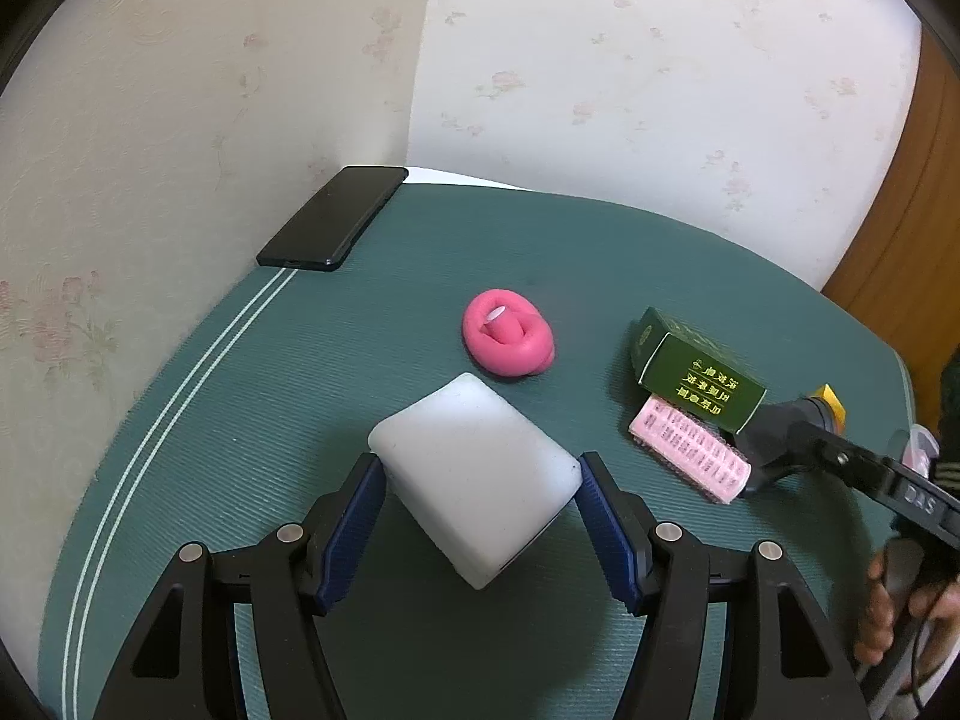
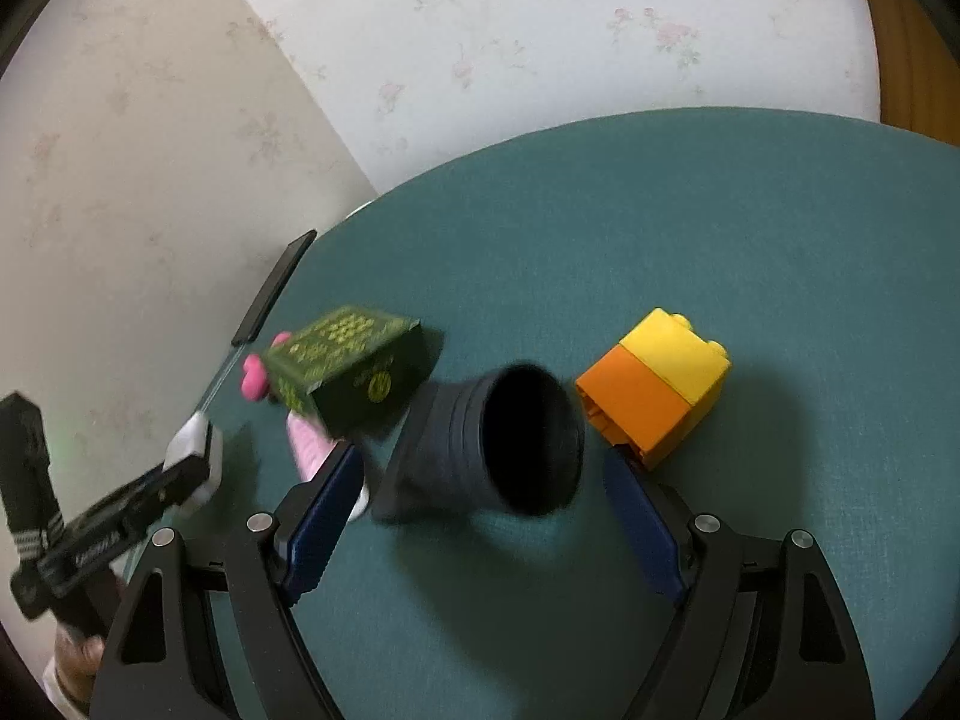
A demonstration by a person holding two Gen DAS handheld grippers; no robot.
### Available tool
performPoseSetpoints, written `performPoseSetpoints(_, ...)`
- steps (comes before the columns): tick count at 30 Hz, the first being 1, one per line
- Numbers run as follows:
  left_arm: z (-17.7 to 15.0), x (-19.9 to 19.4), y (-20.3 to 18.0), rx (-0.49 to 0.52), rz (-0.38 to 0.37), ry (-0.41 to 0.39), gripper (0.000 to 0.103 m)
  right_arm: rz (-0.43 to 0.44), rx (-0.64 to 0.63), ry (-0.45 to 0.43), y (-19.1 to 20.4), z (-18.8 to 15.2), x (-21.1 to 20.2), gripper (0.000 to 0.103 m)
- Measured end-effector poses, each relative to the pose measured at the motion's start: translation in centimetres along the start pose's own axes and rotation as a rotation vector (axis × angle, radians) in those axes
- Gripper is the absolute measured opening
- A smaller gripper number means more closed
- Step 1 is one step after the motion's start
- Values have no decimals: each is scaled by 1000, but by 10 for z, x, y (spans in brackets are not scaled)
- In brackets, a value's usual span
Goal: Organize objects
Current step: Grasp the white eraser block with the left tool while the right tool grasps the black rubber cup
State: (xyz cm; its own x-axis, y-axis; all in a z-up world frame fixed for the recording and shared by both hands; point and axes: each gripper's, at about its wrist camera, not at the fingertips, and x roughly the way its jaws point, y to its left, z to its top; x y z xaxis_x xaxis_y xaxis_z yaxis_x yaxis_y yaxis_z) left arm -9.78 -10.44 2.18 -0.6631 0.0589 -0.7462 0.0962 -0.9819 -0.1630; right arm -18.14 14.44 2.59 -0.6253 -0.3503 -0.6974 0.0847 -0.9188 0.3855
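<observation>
Phone (image 1: 333, 219) lies flat in left view (right shows edge only).

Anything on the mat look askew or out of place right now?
Yes. The green box sits tilted, propped on the pink hair roller instead of lying flat on the mat. The dark ribbed cup lies tipped on its side beside the orange-and-yellow block.

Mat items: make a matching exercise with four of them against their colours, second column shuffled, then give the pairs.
Things:
1. phone
2. knotted foam ring
3. printed box
4. sponge block

Colours:
A. white
B. dark green
C. black
D. pink

Pairs: 1-C, 2-D, 3-B, 4-A
</observation>
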Motion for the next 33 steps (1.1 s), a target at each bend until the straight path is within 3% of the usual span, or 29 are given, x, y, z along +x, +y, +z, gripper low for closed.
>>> performPoseSetpoints(13,-3,-1,-4,6,-2,7,68,-38,-106,47,13,13,27,83)
performPoseSetpoints(19,-5,-1,-6,10,-4,6,68,-182,-279,95,38,2,38,84)
performPoseSetpoints(27,-5,-1,-5,9,-13,1,68,-208,-279,94,38,-1,35,84)
performPoseSetpoints(33,-5,-5,-8,16,-30,-6,68,-177,-240,83,27,-14,14,83)
